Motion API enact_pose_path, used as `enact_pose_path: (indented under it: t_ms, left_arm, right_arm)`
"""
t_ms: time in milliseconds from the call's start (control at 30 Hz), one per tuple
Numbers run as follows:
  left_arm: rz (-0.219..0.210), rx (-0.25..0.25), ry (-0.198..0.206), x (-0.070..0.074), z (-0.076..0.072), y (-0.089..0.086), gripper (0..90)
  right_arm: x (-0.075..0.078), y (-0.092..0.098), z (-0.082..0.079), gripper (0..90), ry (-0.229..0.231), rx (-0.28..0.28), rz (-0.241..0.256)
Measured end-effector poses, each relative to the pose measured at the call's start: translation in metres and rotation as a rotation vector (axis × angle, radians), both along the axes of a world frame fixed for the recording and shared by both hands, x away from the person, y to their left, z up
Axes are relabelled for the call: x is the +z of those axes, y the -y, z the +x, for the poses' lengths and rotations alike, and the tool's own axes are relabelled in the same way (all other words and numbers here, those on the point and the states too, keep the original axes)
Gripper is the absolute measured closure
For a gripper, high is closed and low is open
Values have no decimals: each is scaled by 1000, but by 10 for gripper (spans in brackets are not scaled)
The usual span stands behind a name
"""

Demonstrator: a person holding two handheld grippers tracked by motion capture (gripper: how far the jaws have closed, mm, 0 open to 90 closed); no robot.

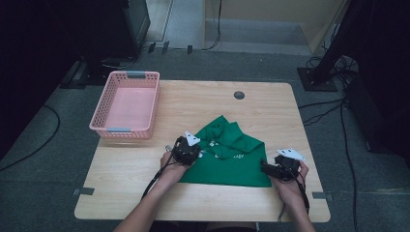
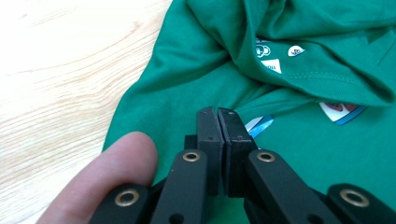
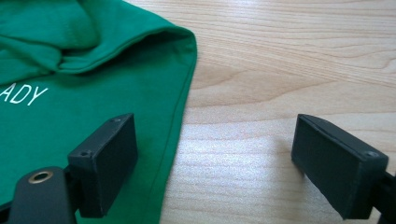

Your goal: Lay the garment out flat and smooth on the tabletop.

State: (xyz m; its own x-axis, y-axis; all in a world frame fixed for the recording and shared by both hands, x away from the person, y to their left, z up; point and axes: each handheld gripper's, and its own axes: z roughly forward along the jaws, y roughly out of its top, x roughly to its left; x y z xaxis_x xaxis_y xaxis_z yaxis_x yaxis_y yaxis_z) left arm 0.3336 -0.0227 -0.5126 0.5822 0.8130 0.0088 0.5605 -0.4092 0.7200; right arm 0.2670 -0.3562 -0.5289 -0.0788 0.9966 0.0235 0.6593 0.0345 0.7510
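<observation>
Green shirt [image 1: 227, 154] crumpled mid-worktop [image 1: 145, 188], near the front edge. Left hand-held gripper [image 2: 218, 113] pressed closed over the cloth (hard to tell if any is pinched); right hand-held gripper [image 3: 212, 154] wide open, empty, straddling the hem. Best to lower the right onto the hem corner, close firmly, then lift both evenly.

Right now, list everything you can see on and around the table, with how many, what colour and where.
T-shirt: one, green with white print, crumpled on the near middle of the table.
Basket: one, pink plastic, at the far left of the table, partly over its left edge.
Table: one, light wood, centre of the high view.
Cable hole: one, dark grey, near the table's far edge.
Floor cables: several, black, on the grey carpet to the right.
Left hand-held gripper: one, black, jaws shut, at the shirt's left side; whether cloth is pinched cannot be told.
Right hand-held gripper: one, black, jaws open astride the shirt's right edge.
Hands: two, one on each gripper.
</observation>
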Motion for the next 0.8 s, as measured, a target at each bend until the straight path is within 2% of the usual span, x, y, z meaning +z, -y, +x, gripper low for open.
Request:
enact_pose_path:
  t_ms: [33,100,133,167,200,267,333,467,567,633,800]
  left_arm:
    - [-2,-5,-5,0,0,-2,900]
    - [-33,-27,-14,0,-1,-4,900]
    - [-42,-40,-19,-1,-2,-5,900]
    - [-47,-42,-14,-2,-2,-5,900]
    - [-55,-43,-16,-3,-3,-6,900]
    - [-80,-42,-23,-3,-2,-8,900]
    - [-92,-42,-22,-5,-2,-9,899]
    - [-115,-43,-10,-7,-3,-11,895]
    - [-140,-37,-12,-8,-3,-13,890]
    - [-141,-38,-10,-9,-4,-14,890]
    - [-139,-38,-4,-9,-4,-13,887]
  right_arm:
    - [0,0,0,146,-1,0,-1]
    - [0,0,0,146,2,-6,-5]
    - [1,-2,-1,166,16,-30,-33]
    - [1,-4,-4,193,47,-56,-64]
    - [3,-6,-7,215,81,-47,-59]
    - [12,-13,-13,243,117,12,4]
    - [24,-25,-17,272,156,74,33]
    - [33,-57,-14,363,158,221,77]
    - [31,-80,-9,412,155,344,57]
    - [29,-94,-5,447,142,394,44]
    - [21,-118,8,484,109,465,22]
